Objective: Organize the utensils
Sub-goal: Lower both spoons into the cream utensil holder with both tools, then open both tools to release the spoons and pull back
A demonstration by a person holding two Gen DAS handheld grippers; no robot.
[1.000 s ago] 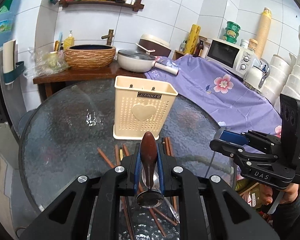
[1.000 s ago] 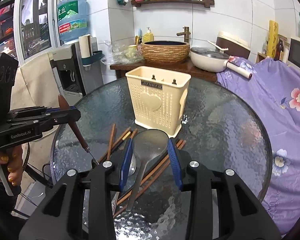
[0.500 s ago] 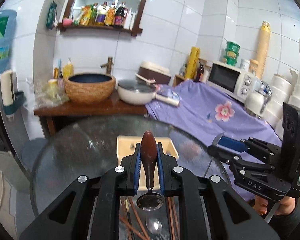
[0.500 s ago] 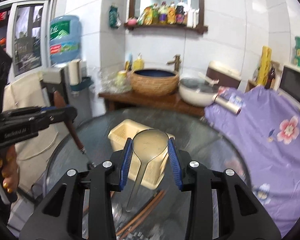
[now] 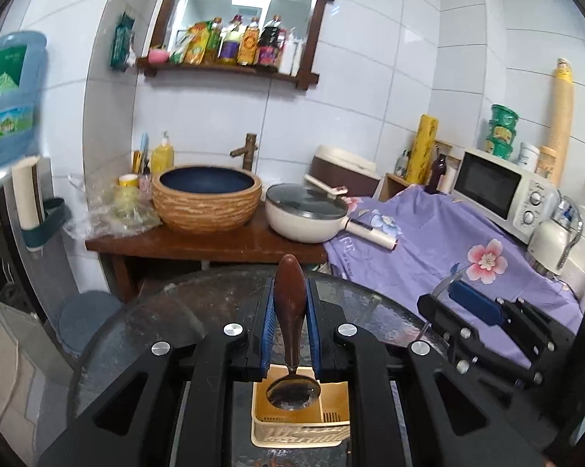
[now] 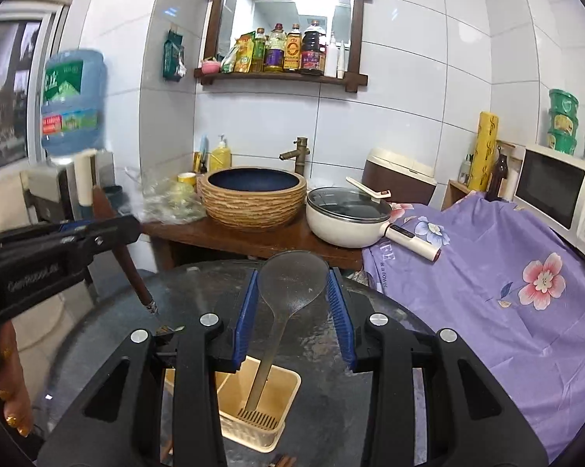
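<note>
My left gripper [image 5: 289, 286] is shut on the brown wooden handle of a metal spoon [image 5: 293, 391]. The spoon's bowl hangs just above the cream slotted utensil holder [image 5: 300, 424]. My right gripper [image 6: 292, 276] is shut on the head of a translucent grey rice spoon [image 6: 292, 284]; its handle points down into the holder [image 6: 234, 393]. The holder stands on the round glass table [image 6: 370, 350]. In the right wrist view, the left gripper [image 6: 58, 249] shows at the left, a hand under it. The right gripper [image 5: 487, 319] shows at the right of the left wrist view.
Brown chopstick ends [image 6: 282, 459] lie on the glass near the holder. Behind the table stands a wooden counter [image 5: 214, 243] with a woven basin [image 5: 206, 198] and a lidded pan [image 5: 306, 214]. A purple floral cloth [image 6: 487, 272] and a microwave [image 5: 502, 190] are at the right.
Both grippers have risen and moved forward with their spoons. The holder, once ahead of them on the table, now lies beneath the fingers. The chopsticks have dropped to the bottom edge.
</note>
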